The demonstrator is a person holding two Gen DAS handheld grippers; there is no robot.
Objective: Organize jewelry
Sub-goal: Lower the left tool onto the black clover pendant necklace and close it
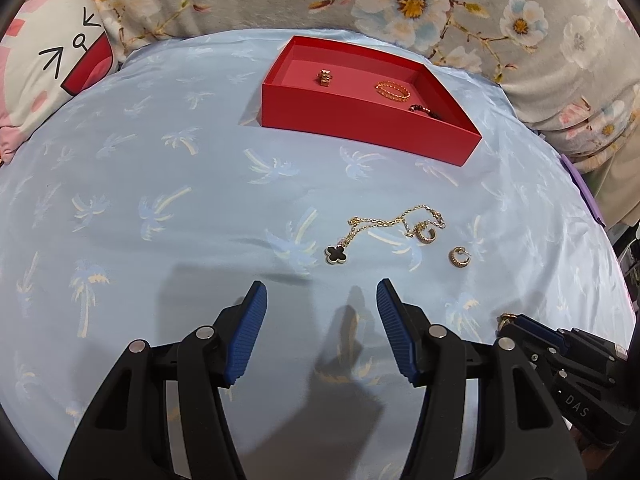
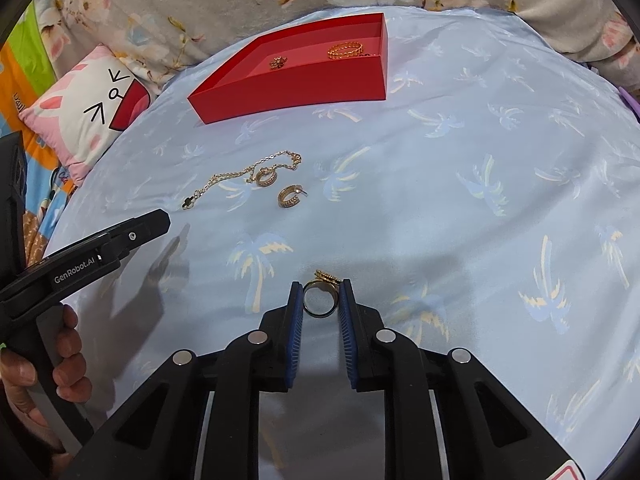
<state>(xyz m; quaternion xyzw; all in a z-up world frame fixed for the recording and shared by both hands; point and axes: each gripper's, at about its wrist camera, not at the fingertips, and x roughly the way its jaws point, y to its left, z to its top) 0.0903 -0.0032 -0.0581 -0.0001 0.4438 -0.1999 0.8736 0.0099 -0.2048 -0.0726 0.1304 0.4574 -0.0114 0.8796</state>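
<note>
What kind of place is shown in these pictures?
Probably a bedroom, on a bed: a blue palm-print sheet, a floral blanket behind it, and a cartoon pillow beside it.

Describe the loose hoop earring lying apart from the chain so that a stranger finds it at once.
Start at the open red cardboard box on the pale blue palm-print cloth. Nearer lies a gold chain with a black clover pendant. The small gold ribbed hoop earring beside it touches no chain, unlike its twin.

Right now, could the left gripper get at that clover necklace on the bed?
Probably yes. The left gripper is open and holds nothing, and the necklace lies just ahead on bare bedsheet. One hoop earring lies against its chain.
</note>
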